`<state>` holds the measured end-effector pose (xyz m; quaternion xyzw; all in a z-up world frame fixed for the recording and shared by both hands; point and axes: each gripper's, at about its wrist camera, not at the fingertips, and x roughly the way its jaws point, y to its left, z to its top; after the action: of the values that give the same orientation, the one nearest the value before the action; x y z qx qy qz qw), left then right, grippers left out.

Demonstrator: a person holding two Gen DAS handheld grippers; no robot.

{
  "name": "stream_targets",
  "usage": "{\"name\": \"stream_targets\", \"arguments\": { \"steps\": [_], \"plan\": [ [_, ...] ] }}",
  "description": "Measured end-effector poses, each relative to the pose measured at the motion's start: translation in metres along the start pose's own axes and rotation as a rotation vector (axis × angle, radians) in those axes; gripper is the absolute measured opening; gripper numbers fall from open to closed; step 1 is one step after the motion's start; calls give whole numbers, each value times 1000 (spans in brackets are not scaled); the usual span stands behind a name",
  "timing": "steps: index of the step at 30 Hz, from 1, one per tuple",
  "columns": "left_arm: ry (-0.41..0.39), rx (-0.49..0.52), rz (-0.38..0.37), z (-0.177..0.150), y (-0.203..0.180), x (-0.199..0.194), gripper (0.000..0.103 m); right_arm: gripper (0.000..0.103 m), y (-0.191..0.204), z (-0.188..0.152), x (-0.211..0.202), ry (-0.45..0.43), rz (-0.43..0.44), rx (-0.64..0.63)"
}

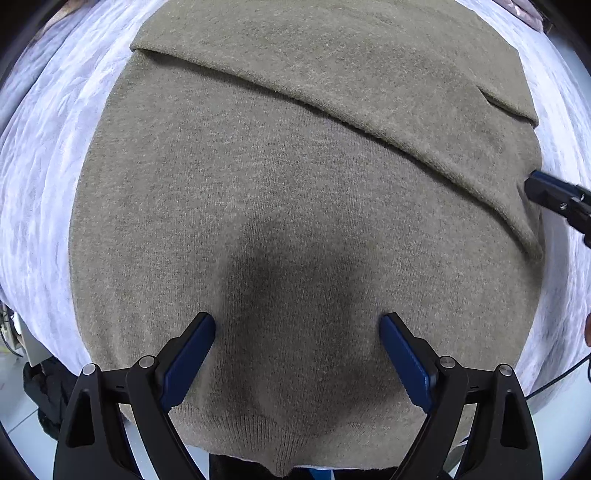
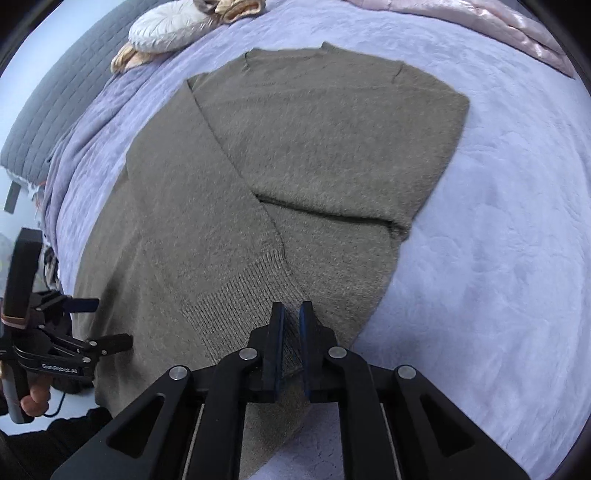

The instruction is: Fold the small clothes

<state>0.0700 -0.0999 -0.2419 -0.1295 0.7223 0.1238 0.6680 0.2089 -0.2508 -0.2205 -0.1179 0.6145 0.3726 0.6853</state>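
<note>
An olive-brown knit sweater [image 1: 280,192] lies flat on a lavender bedspread [image 1: 40,155]. Both sleeves are folded across its body. My left gripper [image 1: 297,321] is open just above the sweater's lower body, jaws wide apart and empty. My right gripper [image 2: 291,314] is shut on the ribbed cuff [image 2: 251,295] of a sleeve laid diagonally across the sweater [image 2: 317,140]. The right gripper's tip shows at the right edge of the left wrist view [image 1: 554,195]. The left gripper shows at the left edge of the right wrist view [image 2: 92,321].
The bedspread [image 2: 498,229] spreads to the right of the sweater. A white round cushion [image 2: 166,26] and a grey quilt [image 2: 55,107] lie at the far left. A pink quilt [image 2: 498,26] lies at the far right.
</note>
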Motion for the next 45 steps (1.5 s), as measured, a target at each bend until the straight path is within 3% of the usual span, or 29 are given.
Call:
{"name": "stream_targets", "arguments": {
  "steps": [3, 4, 6, 9, 11, 12, 13, 15, 17, 21, 25, 32, 34, 36, 39, 41, 42, 45],
  "plan": [
    [3, 9, 16, -5, -5, 3, 91, 45, 2, -1, -3, -13, 23, -20],
    [3, 11, 18, -6, -6, 3, 91, 60, 3, -3, -8, -30, 13, -26],
    [6, 22, 26, -12, -10, 4, 91, 74, 7, -7, -20, -89, 7, -47],
    [27, 39, 30, -11, -13, 7, 94, 74, 5, -8, -14, -88, 16, -54],
    [49, 28, 6, -9, -11, 10, 96, 54, 6, -4, 2, -23, 29, -66],
    [35, 15, -35, -8, -8, 9, 90, 33, 7, -3, 10, 12, 24, -82],
    [27, 3, -62, -7, -5, 6, 86, 22, 10, -2, 12, 15, 29, -96],
    [20, -29, -120, -6, 1, 0, 86, 11, 17, -1, 7, 14, 36, -119],
    [29, -41, -158, -4, 4, -6, 86, 11, 23, -2, -2, -10, 32, -147],
    [32, -28, -105, -2, 4, -7, 86, 10, 21, 0, -33, -100, 56, -136],
    [64, -29, -79, -2, 4, 2, 86, 10, 11, 11, -55, -181, -5, -148],
    [50, 2, -29, -24, 14, 3, 86, 12, -5, 15, -22, -71, -58, -110],
    [39, 2, -30, -22, 20, 1, 86, 22, -14, 8, -15, -38, -75, -57],
    [39, -4, -28, -18, 27, 5, 86, 22, -17, 2, -20, -44, -94, -16],
    [43, -13, -23, -9, 32, 9, 86, 24, -8, 3, -49, -143, -123, -1],
    [38, -9, -19, -3, 36, 8, 86, 35, 5, 10, -63, -195, -107, -5],
    [37, -5, -20, -2, 37, 8, 86, 49, 14, 18, -65, -210, -116, -15],
    [32, 11, -14, -8, 41, 5, 86, 53, 32, 40, -60, -246, -79, -7]
  ]
}}
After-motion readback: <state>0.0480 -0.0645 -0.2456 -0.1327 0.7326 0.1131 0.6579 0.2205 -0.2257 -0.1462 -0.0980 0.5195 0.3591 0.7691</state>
